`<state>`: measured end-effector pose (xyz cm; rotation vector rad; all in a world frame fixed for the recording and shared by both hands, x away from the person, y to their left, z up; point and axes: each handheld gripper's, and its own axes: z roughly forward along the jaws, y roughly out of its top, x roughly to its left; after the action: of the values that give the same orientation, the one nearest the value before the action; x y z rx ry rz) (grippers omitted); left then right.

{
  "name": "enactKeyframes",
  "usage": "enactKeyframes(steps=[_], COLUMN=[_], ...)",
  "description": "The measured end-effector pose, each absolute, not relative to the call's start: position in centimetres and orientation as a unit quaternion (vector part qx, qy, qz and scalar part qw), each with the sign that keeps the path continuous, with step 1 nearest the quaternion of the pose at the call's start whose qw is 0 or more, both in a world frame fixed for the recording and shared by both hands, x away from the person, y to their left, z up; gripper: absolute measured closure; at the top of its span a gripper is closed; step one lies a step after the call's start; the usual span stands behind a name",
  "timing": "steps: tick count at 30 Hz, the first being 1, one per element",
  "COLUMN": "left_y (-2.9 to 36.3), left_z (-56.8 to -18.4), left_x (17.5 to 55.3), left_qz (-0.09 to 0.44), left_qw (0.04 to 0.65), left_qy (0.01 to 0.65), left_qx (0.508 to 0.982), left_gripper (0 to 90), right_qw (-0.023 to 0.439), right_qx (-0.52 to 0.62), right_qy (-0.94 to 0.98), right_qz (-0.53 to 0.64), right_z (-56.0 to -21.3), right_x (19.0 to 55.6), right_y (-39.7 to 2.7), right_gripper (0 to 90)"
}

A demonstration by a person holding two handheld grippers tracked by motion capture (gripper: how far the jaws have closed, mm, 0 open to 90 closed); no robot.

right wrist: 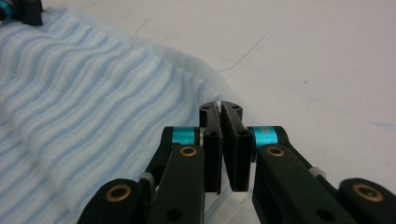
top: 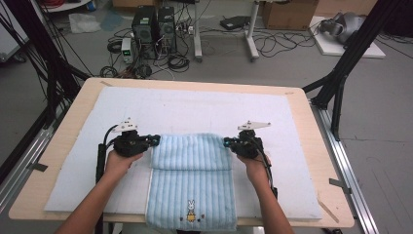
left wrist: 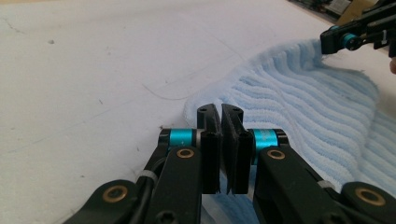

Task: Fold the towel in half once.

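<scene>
Terrycloth, pale blue and ribbed, is lying in the middle of the white mat (top: 204, 109) that is covering the wooden table (top: 321, 146): this is the towel (top: 192, 183) I am working on. Its far part is sitting doubled over the rest, and its near end, with a small rabbit picture (top: 191, 212), is hanging over the table edge closest to me.

Starting at the left, I am holding my left claw (top: 155, 140) at the far left corner of that doubled part. In the left gripper view its jaws are standing pressed together, and the towel's corner (left wrist: 196, 105) is sitting right at their tips, so I am judging them clamped on the cloth. From this claw the towel is running off to the right, its folded edge stretching across to my other hand.

At the right, my right claw (top: 226, 142) is meeting the far right corner in the same way. In the right gripper view the jaws are together with a thin pale edge of cloth (right wrist: 219, 103) between their tips, so I am reading this as a pinch on the towel too; from here the fabric is spreading away to the left.

Both hands are equally near, one per corner. The towel's long axis is running from the far edge toward me, so I am judging that the coming move is a pull along that line.
</scene>
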<state>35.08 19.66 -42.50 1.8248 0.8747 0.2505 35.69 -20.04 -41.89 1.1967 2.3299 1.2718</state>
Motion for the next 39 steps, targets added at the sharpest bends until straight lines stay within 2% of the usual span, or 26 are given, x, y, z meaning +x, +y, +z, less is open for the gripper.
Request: enactKeyframes(steps=[13, 19, 27, 29, 30, 32, 33, 34, 39], left_y=[20.8, 20.9, 21.1, 21.1, 21.1, 21.3, 21.6, 21.7, 21.8], left_z=[-42.6, -43.2, -44.2, -44.4, -44.4, -44.1, -43.9, -43.6, -43.0], left_x=[31.8, 29.9, 28.5, 28.6, 28.7, 29.1, 29.4, 29.7, 32.0], left_qz=[0.070, 0.046, 0.019, 0.020, 0.025, 0.044, 0.057, 0.067, 0.086], left_qw=[0.554, 0.539, 0.515, 0.511, 0.509, 0.516, 0.521, 0.527, 0.536], left_qy=[0.341, 0.327, 0.324, 0.333, 0.344, 0.366, 0.372, 0.379, 0.394], left_qx=[0.756, 0.774, 0.793, 0.792, 0.789, 0.773, 0.766, 0.758, 0.742], left_gripper=[85.6, 85.6, 84.6, 79.5, 70.2, 49.5, 46.3, 46.4, 51.6], right_qw=[0.090, 0.070, 0.075, 0.075, 0.082, 0.084, 0.085, 0.082, 0.110], right_qx=[0.381, 0.383, 0.369, 0.373, 0.374, 0.388, 0.402, 0.414, 0.432], right_qy=[0.785, 0.795, 0.819, 0.824, 0.825, 0.817, 0.807, 0.794, 0.790], right_qz=[0.480, 0.464, 0.432, 0.419, 0.415, 0.417, 0.424, 0.437, 0.421], right_z=[-40.6, -41.7, -42.4, -42.6, -42.7, -42.8, -42.7, -42.6, -42.7], right_x=[31.7, 29.8, 27.7, 27.5, 27.6, 27.9, 28.1, 28.3, 30.2], right_y=[-22.0, -22.9, -22.6, -22.5, -22.6, -22.8, -23.0, -23.3, -23.1], right_gripper=[87.5, 87.5, 87.5, 87.3, 86.0, 74.8, 67.3, 64.1, 66.5])
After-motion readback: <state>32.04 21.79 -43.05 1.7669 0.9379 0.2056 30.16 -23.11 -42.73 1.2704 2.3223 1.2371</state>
